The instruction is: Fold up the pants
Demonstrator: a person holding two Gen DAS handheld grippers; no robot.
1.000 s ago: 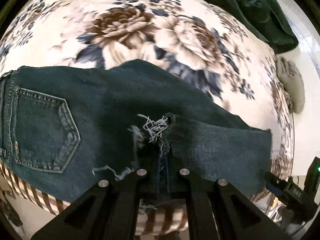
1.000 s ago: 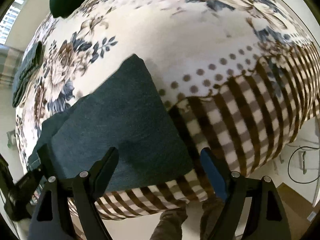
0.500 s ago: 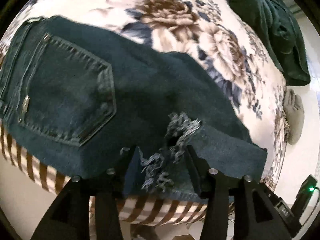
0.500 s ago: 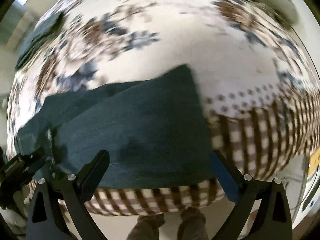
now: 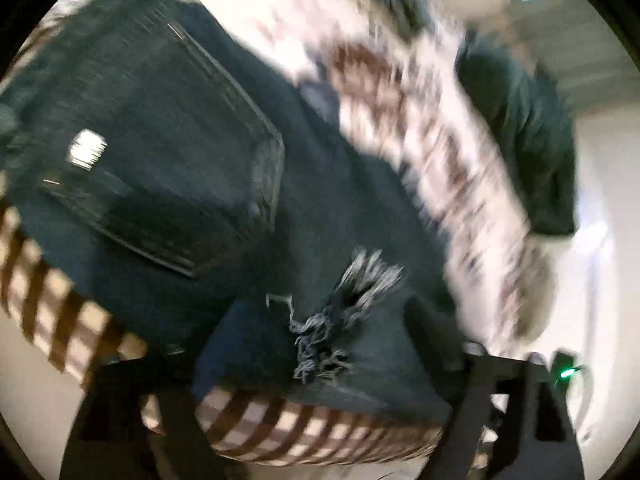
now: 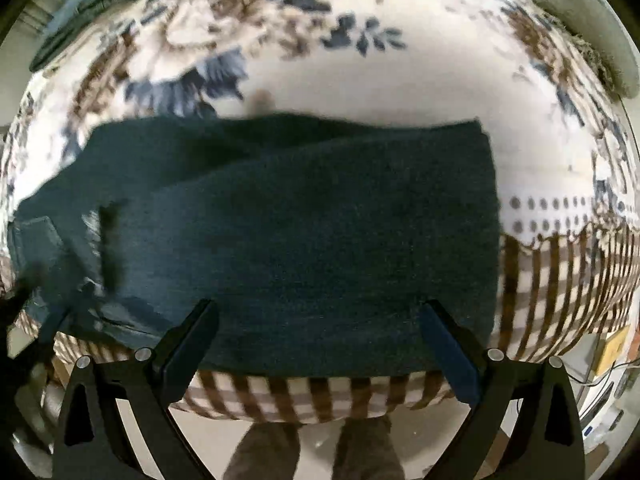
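Observation:
Dark blue jeans point(image 5: 208, 168) lie folded on the flower-print bed cover, back pocket point(image 5: 168, 160) up, with a frayed hem point(image 5: 340, 320) doubled over near the bed's front edge. My left gripper point(image 5: 320, 344) is open, its fingers wide apart on either side of the frayed hem, holding nothing. In the right wrist view the folded leg part of the jeans point(image 6: 304, 232) spreads across the middle. My right gripper point(image 6: 320, 336) is open and empty just above its near edge. The left view is blurred.
The bed cover point(image 6: 360, 76) has a brown striped border point(image 6: 560, 292) hanging over the front edge. Dark green clothes point(image 5: 520, 132) lie at the far right of the bed; a grey item point(image 6: 580, 20) lies at the far corner. Someone's feet point(image 6: 320, 452) stand below.
My left gripper has let go of the frayed hem and opened wide, swinging left. My right gripper has shifted over the middle of the folded leg, still open.

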